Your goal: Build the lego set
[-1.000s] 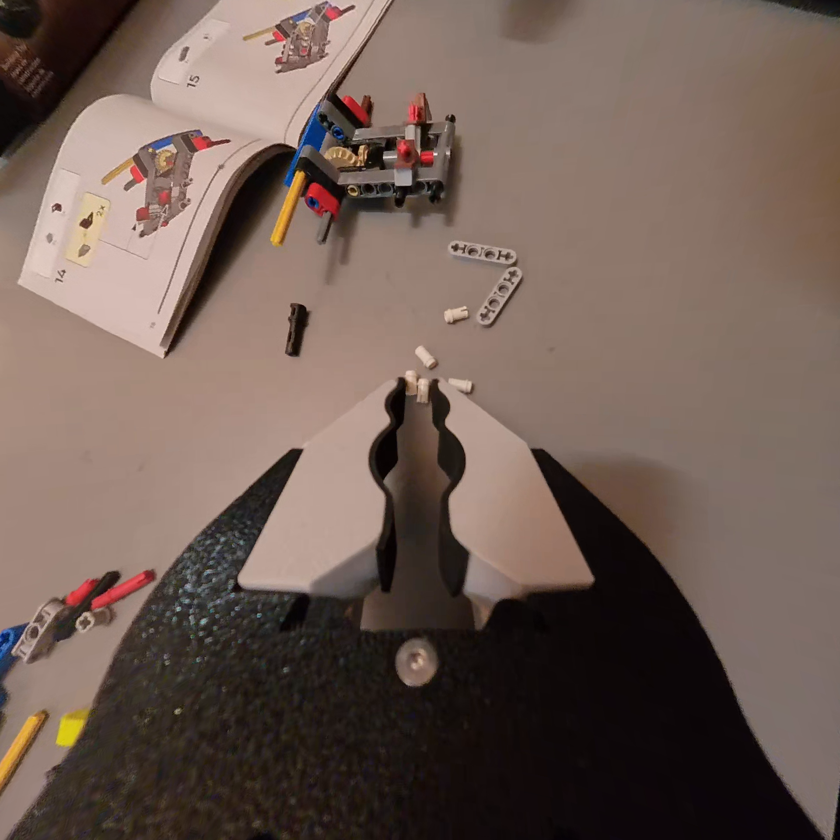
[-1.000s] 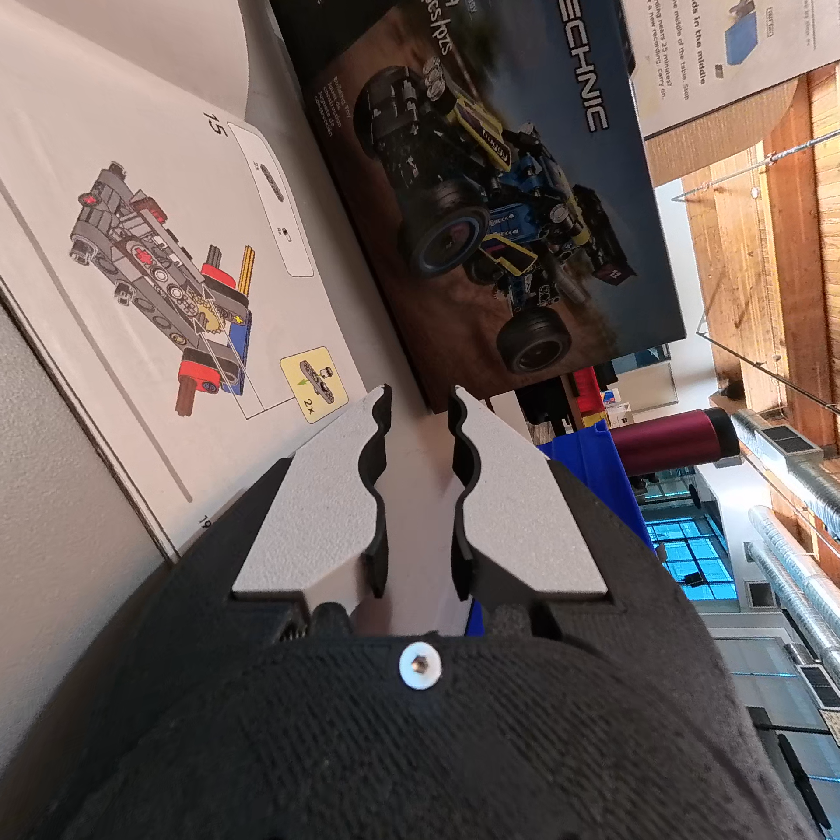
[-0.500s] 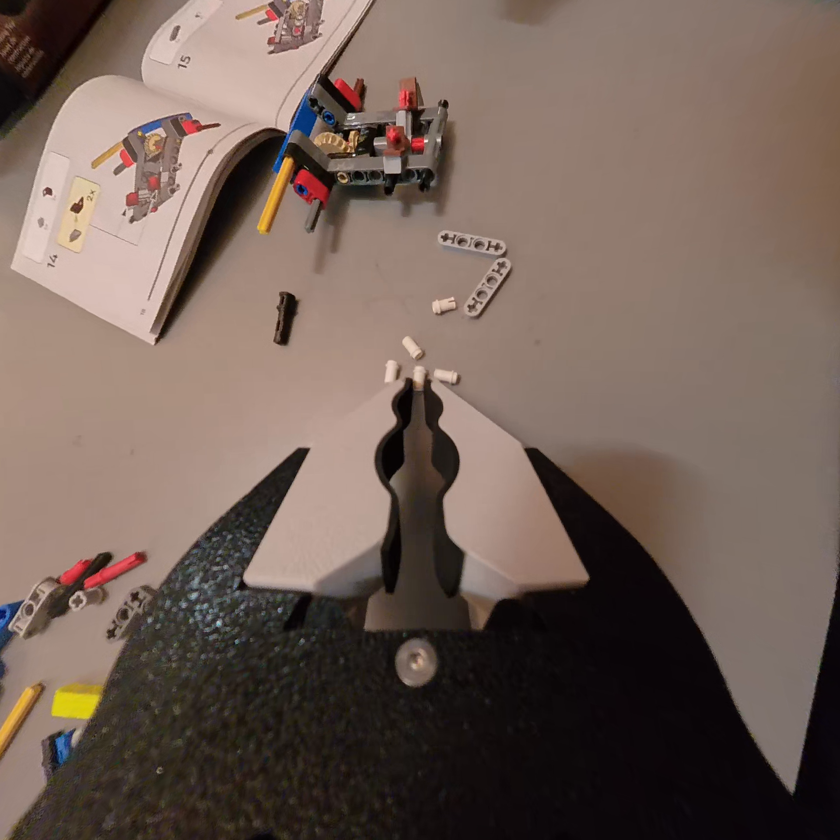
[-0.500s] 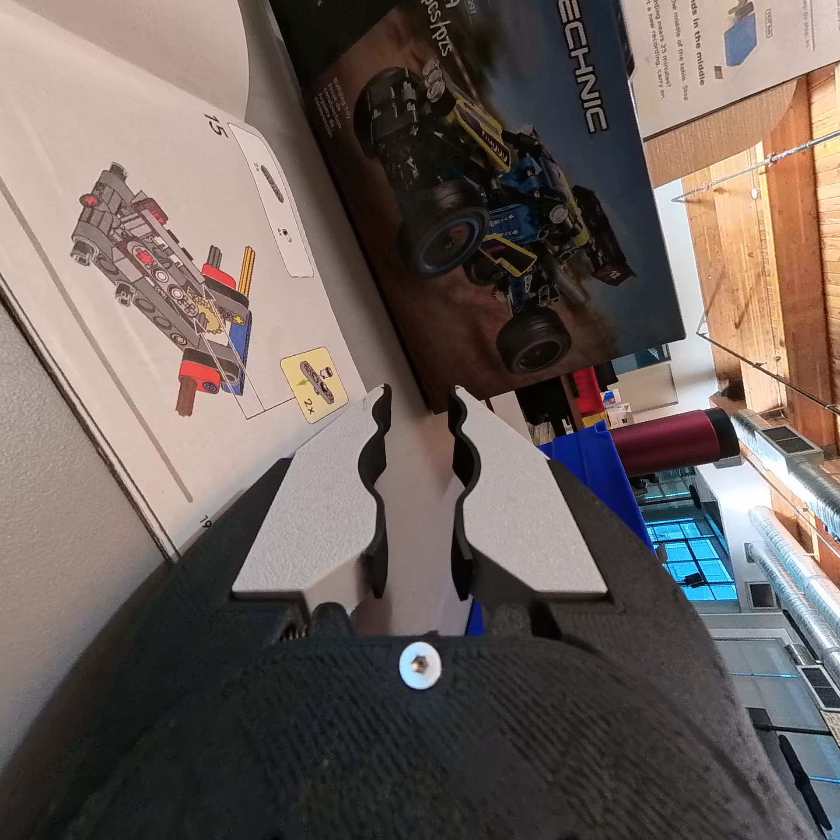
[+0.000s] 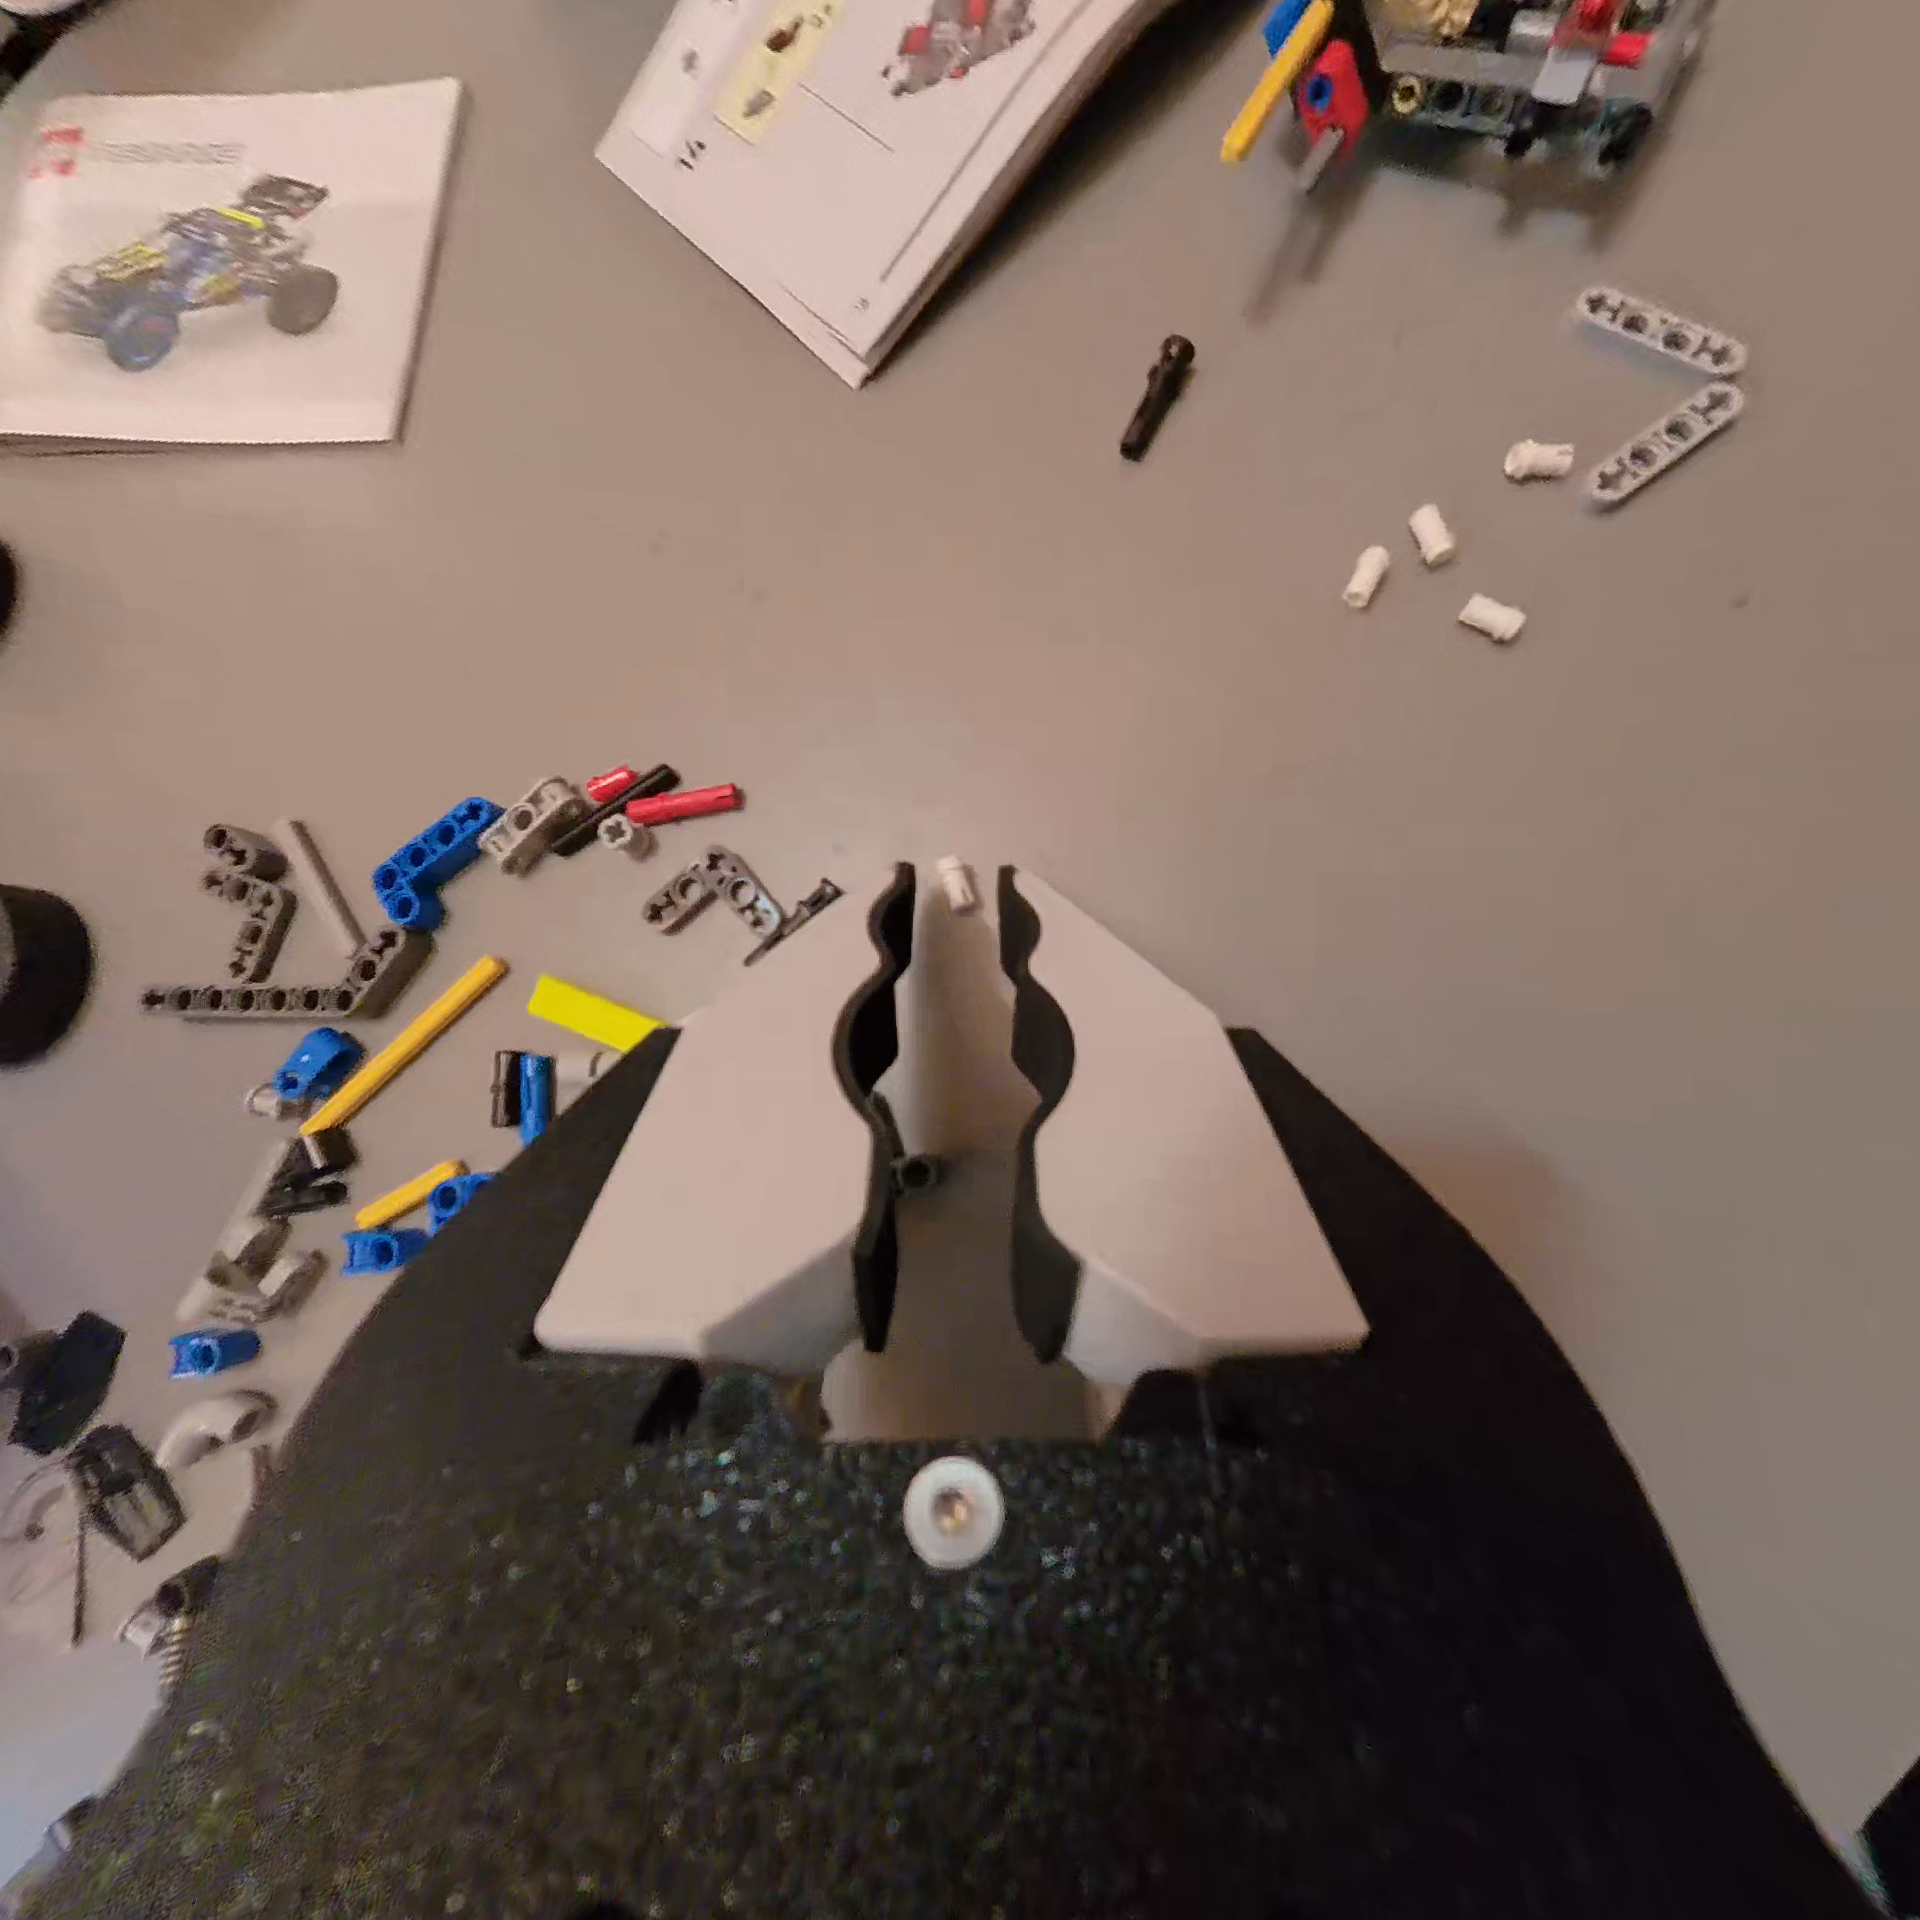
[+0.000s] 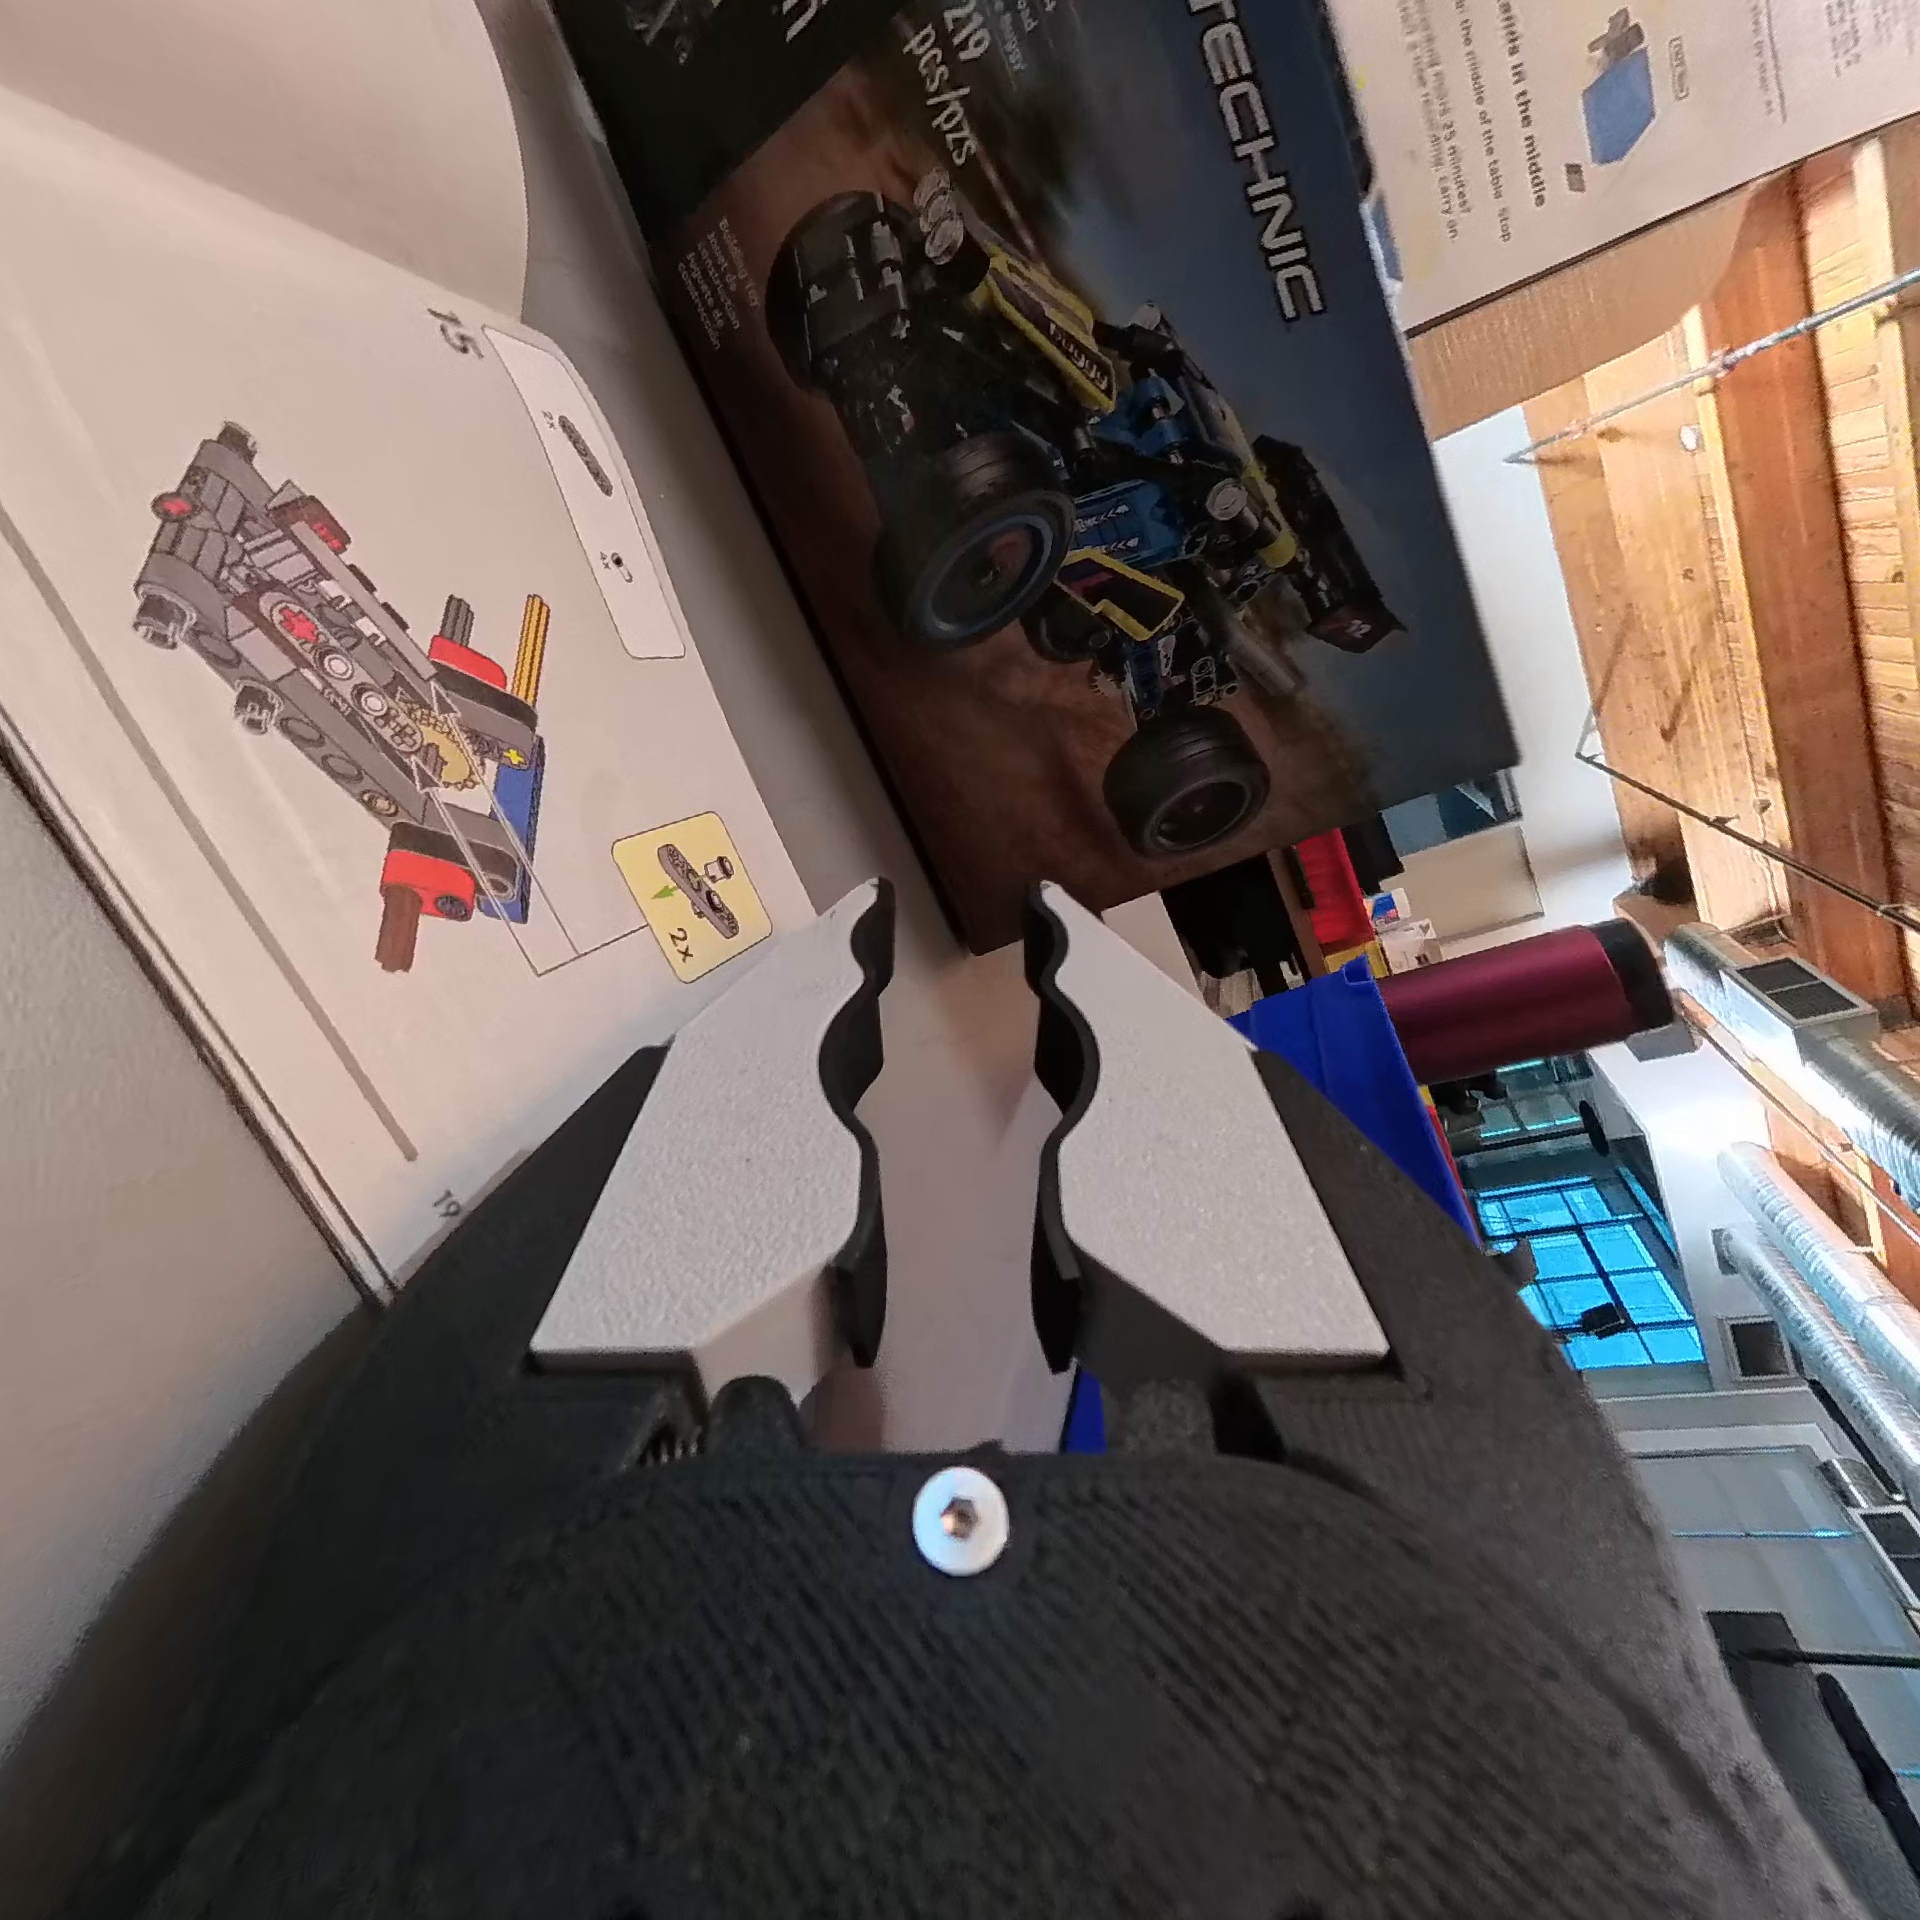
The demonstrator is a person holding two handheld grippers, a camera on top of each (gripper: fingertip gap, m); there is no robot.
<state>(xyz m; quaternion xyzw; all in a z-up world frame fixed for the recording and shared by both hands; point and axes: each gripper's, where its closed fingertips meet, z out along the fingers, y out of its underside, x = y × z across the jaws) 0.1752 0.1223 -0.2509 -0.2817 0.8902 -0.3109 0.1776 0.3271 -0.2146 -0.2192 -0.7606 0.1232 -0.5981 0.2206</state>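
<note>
In the left wrist view my left gripper (image 5: pixel 953 883) is open over the grey table. One small white pin (image 5: pixel 957 883) sits in the gap between its tips, touching neither finger. A small black pin (image 5: pixel 916 1172) shows deeper between the fingers. Several more white pins (image 5: pixel 1432 535) and two grey thin beams (image 5: pixel 1660 330) lie far right. The part-built model (image 5: pixel 1496 73) is at the top right by the open instruction booklet (image 5: pixel 831 156). My right gripper (image 6: pixel 958 904) is open and empty, resting by the open booklet page (image 6: pixel 343 665).
A pile of loose blue, black, grey, red and yellow parts (image 5: pixel 416 935) lies left of my left gripper. A long black pin (image 5: pixel 1155 397) lies mid-table. A second booklet (image 5: pixel 218 260) is at the top left. The set's box (image 6: pixel 1039 468) stands behind the right gripper. Spacing between my two grippers at the tips: around 40 cm. My left gripper's tips are some 15 cm from the part-built model (image 5: pixel 1496 73).
My left gripper has swung left, away from the white pins and model, toward the loose parts. Its jaws have opened wider, with one white pin now between the tips. The right gripper has not moved.
</note>
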